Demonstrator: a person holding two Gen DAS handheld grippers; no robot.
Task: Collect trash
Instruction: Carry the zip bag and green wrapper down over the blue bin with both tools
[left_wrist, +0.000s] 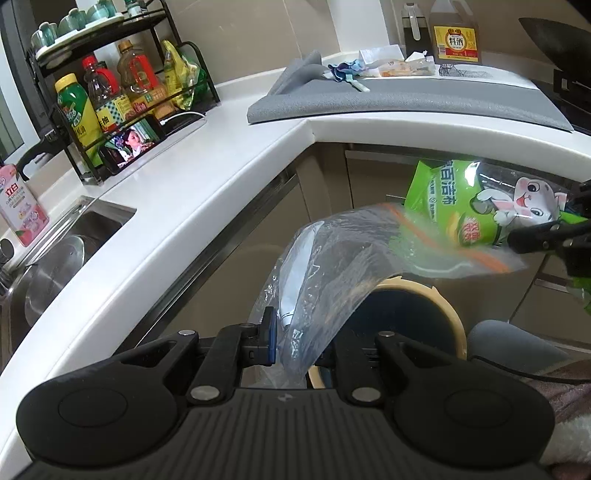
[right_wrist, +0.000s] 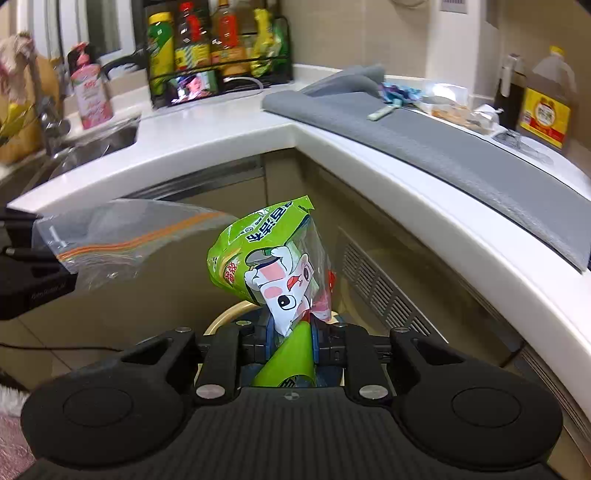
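My left gripper (left_wrist: 291, 332) is shut on a clear zip bag with an orange seal (left_wrist: 332, 273), held over a round bin with a cream rim (left_wrist: 448, 310) below the counter. The bag also shows at the left of the right wrist view (right_wrist: 122, 243). My right gripper (right_wrist: 291, 339) is shut on a green scouring-pad wrapper with a cartoon rabbit (right_wrist: 266, 266), held above the same bin's rim (right_wrist: 221, 317). In the left wrist view the wrapper (left_wrist: 472, 206) hangs to the right, just past the clear bag's open end.
A white L-shaped counter (left_wrist: 207, 177) wraps around. On it are a grey mat (left_wrist: 406, 99), several scraps and wrappers (left_wrist: 391, 66), a cooking-wine jug (left_wrist: 456, 33), a bottle rack (left_wrist: 122, 92) and a phone (left_wrist: 133, 146). A sink (left_wrist: 66, 251) lies left.
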